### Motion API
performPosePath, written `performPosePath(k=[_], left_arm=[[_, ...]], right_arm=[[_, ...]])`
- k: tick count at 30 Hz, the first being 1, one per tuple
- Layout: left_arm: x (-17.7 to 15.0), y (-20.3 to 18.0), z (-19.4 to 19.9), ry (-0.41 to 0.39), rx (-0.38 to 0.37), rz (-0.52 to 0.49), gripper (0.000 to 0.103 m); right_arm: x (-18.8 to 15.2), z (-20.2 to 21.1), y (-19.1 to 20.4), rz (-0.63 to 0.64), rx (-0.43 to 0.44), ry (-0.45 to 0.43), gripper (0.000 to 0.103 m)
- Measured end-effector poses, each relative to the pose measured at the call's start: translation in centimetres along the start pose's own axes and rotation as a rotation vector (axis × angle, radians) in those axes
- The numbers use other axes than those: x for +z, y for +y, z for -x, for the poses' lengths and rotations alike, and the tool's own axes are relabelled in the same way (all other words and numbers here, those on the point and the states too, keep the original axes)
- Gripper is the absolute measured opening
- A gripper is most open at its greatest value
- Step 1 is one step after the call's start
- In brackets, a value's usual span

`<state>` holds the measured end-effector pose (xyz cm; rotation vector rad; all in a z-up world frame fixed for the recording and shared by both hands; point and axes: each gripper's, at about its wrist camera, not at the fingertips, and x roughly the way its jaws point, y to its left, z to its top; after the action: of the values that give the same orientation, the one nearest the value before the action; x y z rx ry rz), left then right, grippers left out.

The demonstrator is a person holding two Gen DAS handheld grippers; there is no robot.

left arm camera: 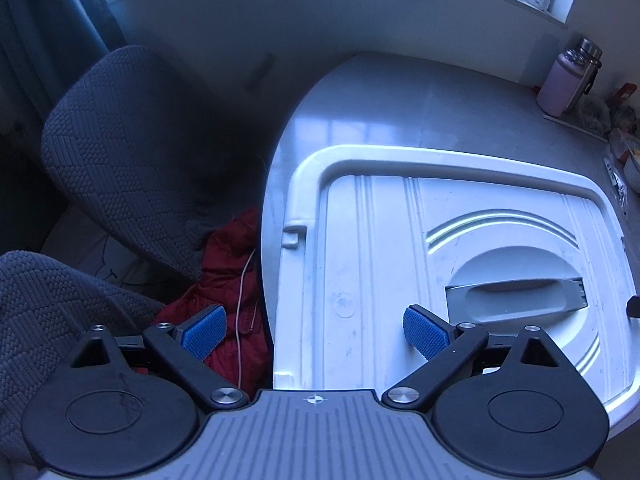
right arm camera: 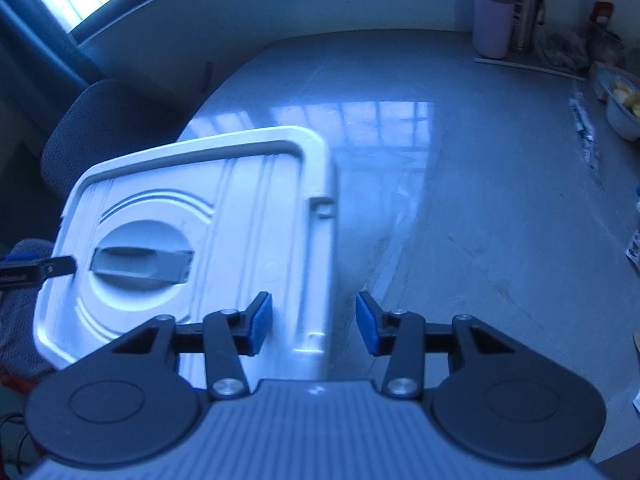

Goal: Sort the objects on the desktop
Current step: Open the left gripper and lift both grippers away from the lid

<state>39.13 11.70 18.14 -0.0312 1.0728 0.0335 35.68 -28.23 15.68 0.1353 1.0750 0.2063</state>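
A white plastic storage box with its lid [left arm camera: 380, 240] on sits at the table's left front; a grey recessed handle [left arm camera: 520, 292] is set in the lid. The box also shows in the right wrist view [right arm camera: 224, 220], handle [right arm camera: 140, 264] at left. My left gripper [left arm camera: 314, 330] is open and empty, straddling the box's left edge. My right gripper [right arm camera: 314, 322] is open and empty, straddling the box's right edge. The left gripper's finger tip [right arm camera: 48, 270] shows at the far left of the right wrist view.
A grey table [right arm camera: 460, 200] extends right. A pink bottle [right arm camera: 494, 20] and a steel flask [right arm camera: 528, 8] stand at the back right. A bowl [right arm camera: 622, 108], packets and clutter line the right edge. Dark chairs [left arm camera: 132, 152] and a red garment [left arm camera: 228, 280] are left of the table.
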Motion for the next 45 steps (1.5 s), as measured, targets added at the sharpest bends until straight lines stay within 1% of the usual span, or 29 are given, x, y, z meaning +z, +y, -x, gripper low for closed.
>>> performPosePath(k=[5, 6, 10, 11, 12, 13, 14, 16, 21, 25, 27, 29, 30, 33, 34, 35, 37, 39, 40, 42, 45], left_arm=[[-0.1, 0.4, -0.6, -0.010, -0.019, 0.019, 0.097], [0.0, 0.4, -0.7, -0.010, -0.021, 0.024, 0.098], [-0.1, 0.1, -0.6, -0.016, -0.010, 0.016, 0.098], [-0.1, 0.2, -0.7, -0.017, -0.013, 0.020, 0.098], [0.0, 0.1, -0.7, -0.017, -0.020, 0.026, 0.098], [0.1, 0.2, -0.8, -0.017, -0.032, 0.034, 0.097], [0.1, 0.4, -1.0, -0.018, -0.051, 0.045, 0.097], [0.2, 0.5, -1.6, -0.018, -0.081, 0.061, 0.098], [0.4, 0.5, -2.3, -0.050, -0.089, 0.068, 0.098], [0.9, 0.4, -2.8, -0.070, -0.080, 0.061, 0.103], [1.1, 0.3, -2.8, -0.066, -0.079, 0.067, 0.102], [1.2, 0.1, -2.2, -0.056, -0.072, 0.051, 0.099], [1.1, 0.1, -1.9, -0.062, -0.065, 0.045, 0.099], [0.8, 0.6, -1.0, -0.069, -0.048, 0.044, 0.100], [0.7, 0.7, -1.0, -0.062, -0.038, 0.037, 0.100], [0.5, 0.8, -1.3, -0.049, -0.021, 0.019, 0.103], [0.0, 1.3, -1.6, -0.065, -0.047, 0.030, 0.103], [0.0, 1.9, -1.9, -0.069, -0.081, 0.060, 0.103], [0.0, 2.1, -2.0, -0.074, -0.093, 0.067, 0.103], [0.0, 2.1, -2.2, -0.088, -0.104, 0.066, 0.103], [0.6, 1.8, -2.4, -0.098, -0.112, 0.041, 0.103]], right_arm=[[0.2, -0.2, 0.8, 0.046, -0.048, -0.023, 0.047], [0.4, -0.2, 0.7, 0.045, -0.073, -0.033, 0.052], [0.2, -0.2, 0.9, 0.053, -0.078, -0.035, 0.051], [0.2, -0.2, 0.9, 0.057, -0.070, -0.035, 0.044], [0.2, -0.2, 0.9, 0.051, -0.041, -0.029, 0.033], [0.4, -0.2, 0.7, 0.038, 0.002, -0.022, 0.024], [0.5, -0.3, 0.8, 0.033, 0.010, -0.022, 0.021], [0.6, -0.4, 0.9, 0.026, 0.007, -0.028, 0.021], [0.8, -0.7, 0.8, 0.012, -0.007, -0.050, 0.022], [0.9, -0.9, 1.1, 0.005, -0.027, -0.067, 0.024], [0.9, -0.8, 1.3, 0.002, -0.043, -0.070, 0.024], [0.6, -0.6, 1.6, -0.004, -0.050, -0.062, 0.024], [0.5, -0.5, 1.6, -0.006, -0.055, -0.065, 0.024], [0.3, -0.5, 1.7, -0.006, -0.071, -0.072, 0.027], [0.3, -0.6, 1.7, -0.002, -0.074, -0.074, 0.028], [0.3, -0.6, 1.7, 0.001, -0.078, -0.075, 0.029], [0.5, -0.7, 1.9, 0.015, -0.090, -0.081, 0.030], [0.5, -0.8, 2.0, 0.030, -0.109, -0.089, 0.036], [0.4, -0.8, 2.0, 0.032, -0.113, -0.090, 0.037], [0.2, -0.7, 1.7, 0.021, -0.109, -0.098, 0.040], [-0.1, -0.6, 1.6, 0.005, -0.117, -0.107, 0.040]])
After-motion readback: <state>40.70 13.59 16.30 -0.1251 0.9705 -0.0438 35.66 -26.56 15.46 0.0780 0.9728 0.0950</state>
